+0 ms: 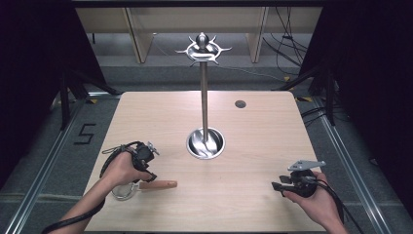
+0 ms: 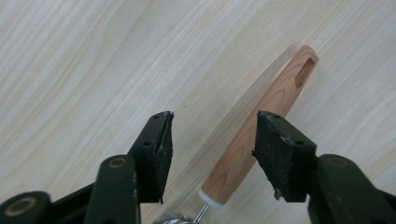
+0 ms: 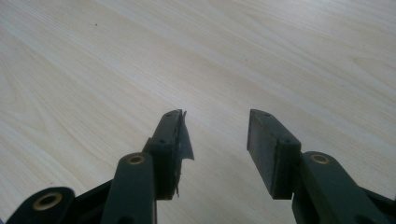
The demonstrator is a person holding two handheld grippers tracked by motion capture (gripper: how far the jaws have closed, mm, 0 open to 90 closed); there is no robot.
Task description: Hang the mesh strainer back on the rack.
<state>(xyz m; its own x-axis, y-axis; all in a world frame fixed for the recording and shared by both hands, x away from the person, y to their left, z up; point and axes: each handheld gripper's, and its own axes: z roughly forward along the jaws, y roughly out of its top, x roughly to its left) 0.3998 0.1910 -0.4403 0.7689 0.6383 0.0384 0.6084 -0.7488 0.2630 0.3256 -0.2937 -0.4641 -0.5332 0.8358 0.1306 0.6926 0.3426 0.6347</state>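
Utensil (image 2: 261, 135) near table (image 1: 272, 126) edge — unobstructed.

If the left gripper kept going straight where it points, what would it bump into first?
Most likely the wooden handle lying on the table: it sits between the left gripper's open jaws, though depth is hard to judge.

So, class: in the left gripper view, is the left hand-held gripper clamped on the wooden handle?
No: the left hand-held gripper stands open, and the wooden handle lies on the table between its pads without being pressed.

Pale wooden table (image 1: 272, 131) on grey floor (image 1: 58, 141), black curtains (image 1: 29, 73) either side
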